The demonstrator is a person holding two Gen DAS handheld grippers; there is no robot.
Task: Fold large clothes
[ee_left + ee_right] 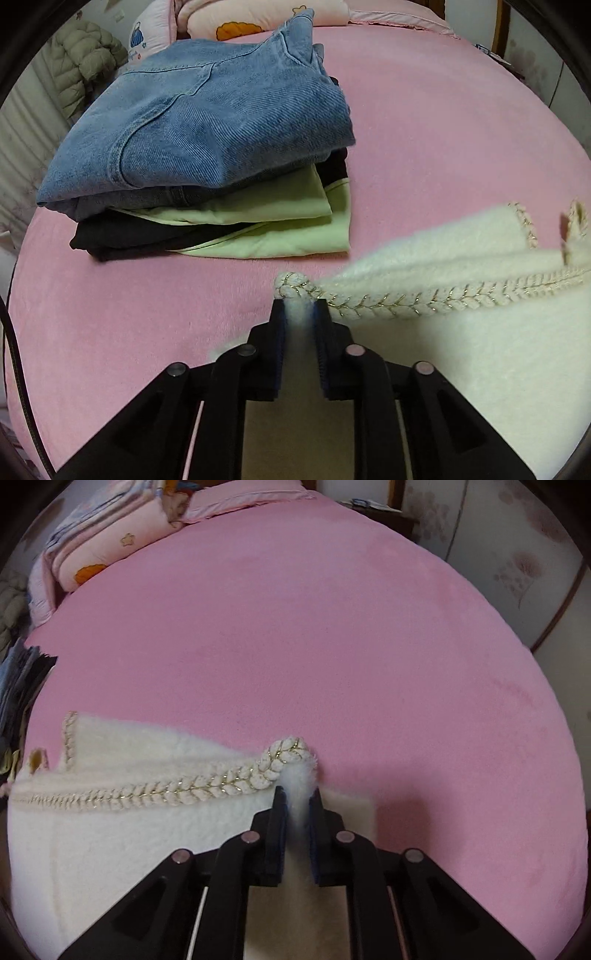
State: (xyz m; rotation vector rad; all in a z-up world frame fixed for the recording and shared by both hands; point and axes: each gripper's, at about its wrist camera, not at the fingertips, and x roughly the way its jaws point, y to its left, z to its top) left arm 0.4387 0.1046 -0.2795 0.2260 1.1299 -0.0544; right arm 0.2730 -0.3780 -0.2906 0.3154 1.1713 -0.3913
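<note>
I'm clamping the left gripper point(299, 308) onto one corner of the fluffy white garment point(480, 332), its pads pinching the fleece just under the gold-threaded braided trim point(424, 299). I'm squeezing the right gripper point(297, 795) shut on the opposite corner point(295, 775) the same way. The garment is lying on the pink bedspread point(314, 646), near me. A folded stack is sitting beside it, blue jeans point(207, 118) topping a pale green piece point(280, 225) and a black one point(122, 236).
</note>
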